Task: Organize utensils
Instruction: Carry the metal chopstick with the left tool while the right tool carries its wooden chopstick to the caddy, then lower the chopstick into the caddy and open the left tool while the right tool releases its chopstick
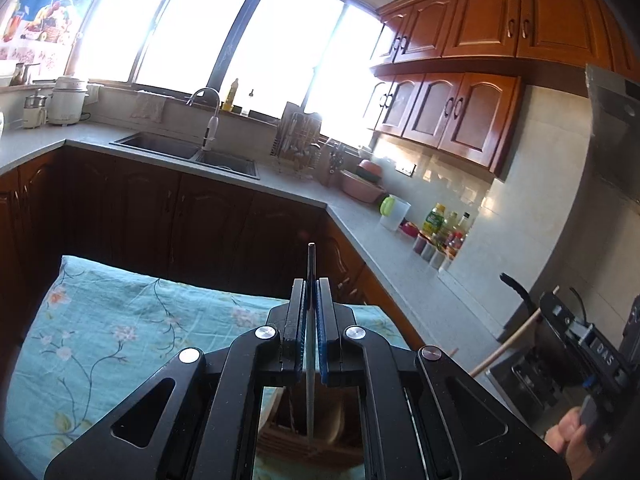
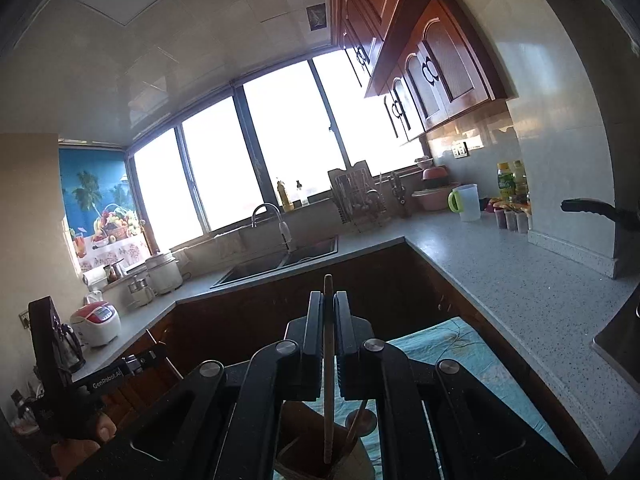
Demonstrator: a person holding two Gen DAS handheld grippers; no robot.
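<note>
My left gripper (image 1: 311, 282) is shut on a thin metal utensil (image 1: 311, 256) that I see edge-on. The utensil stands upright, and its lower end reaches down towards a wooden utensil holder (image 1: 280, 438) under the gripper. My right gripper (image 2: 328, 295) is shut on a wooden stick (image 2: 328, 400), also upright, with its lower end inside the same brown holder (image 2: 298, 424). Another thin utensil (image 2: 357, 420) leans in that holder. In the left wrist view the wooden stick (image 1: 505, 347) shows at the right edge, beside a person's hand (image 1: 568, 438).
The holder stands on a table with a teal floral cloth (image 1: 120, 340). Behind it an L-shaped grey counter (image 2: 520, 288) carries a sink (image 1: 188, 152), a dish rack (image 1: 298, 140), pink bowls, a jug (image 2: 466, 202), bottles and cookers (image 2: 98, 322). A black pan handle (image 2: 592, 208) sticks out at the right.
</note>
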